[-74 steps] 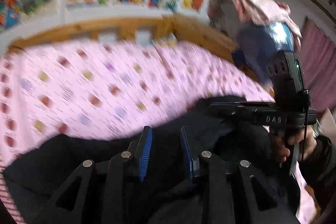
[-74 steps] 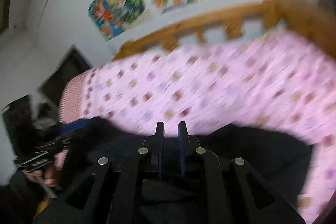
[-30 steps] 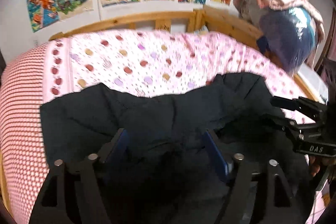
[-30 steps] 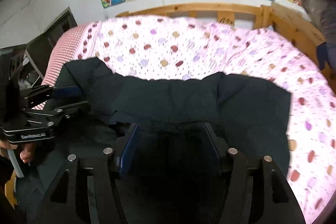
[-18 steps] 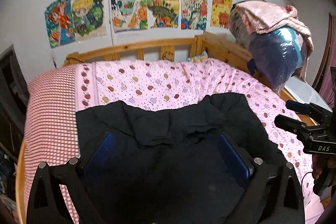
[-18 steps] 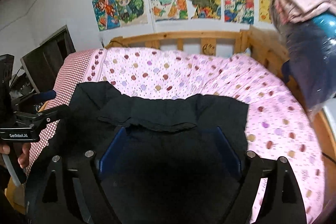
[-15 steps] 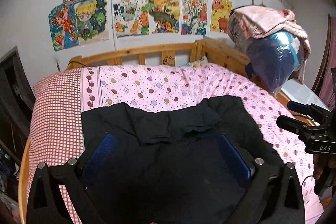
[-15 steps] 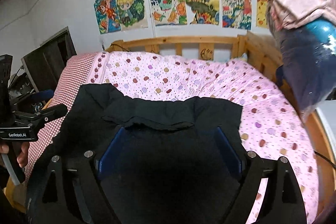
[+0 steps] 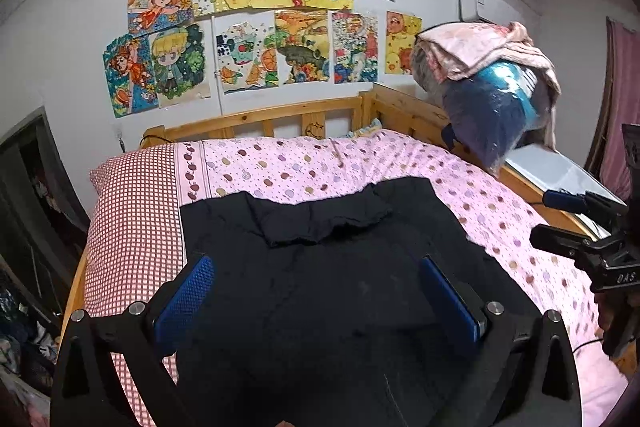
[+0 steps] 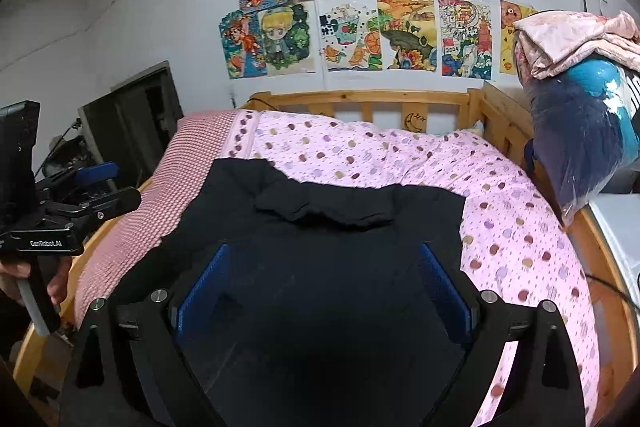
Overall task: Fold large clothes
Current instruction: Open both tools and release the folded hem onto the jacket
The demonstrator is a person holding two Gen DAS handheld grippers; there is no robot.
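A large black garment (image 9: 320, 227) lies spread flat on the pink dotted bedcover (image 9: 304, 167), its far edge turned back in a rumpled flap (image 9: 320, 223). My left gripper (image 9: 314, 267) hovers above the near part of the garment, wide open, with nothing pinched between the blue pads (image 9: 184, 299). The right wrist view shows the same garment (image 10: 340, 227) under my right gripper (image 10: 324, 251), whose jaws are opening and hold nothing. Each gripper appears in the other's view: the right gripper (image 9: 548, 219) at the right edge, the left gripper (image 10: 122, 185) at the left edge, held by a hand (image 10: 16, 275).
A wooden bed rail (image 9: 280, 115) runs along the far and right sides. A plastic-wrapped blue bundle (image 9: 492, 115) topped with pink cloth sits at the right corner over a white surface (image 9: 560, 175). A red-checked cover strip (image 9: 136, 211) is at left, beside a dark cabinet (image 10: 136, 115).
Both grippers were shut on the black garment, then opened and let it go. They have since drawn back and risen, so more of the bed and wall shows.
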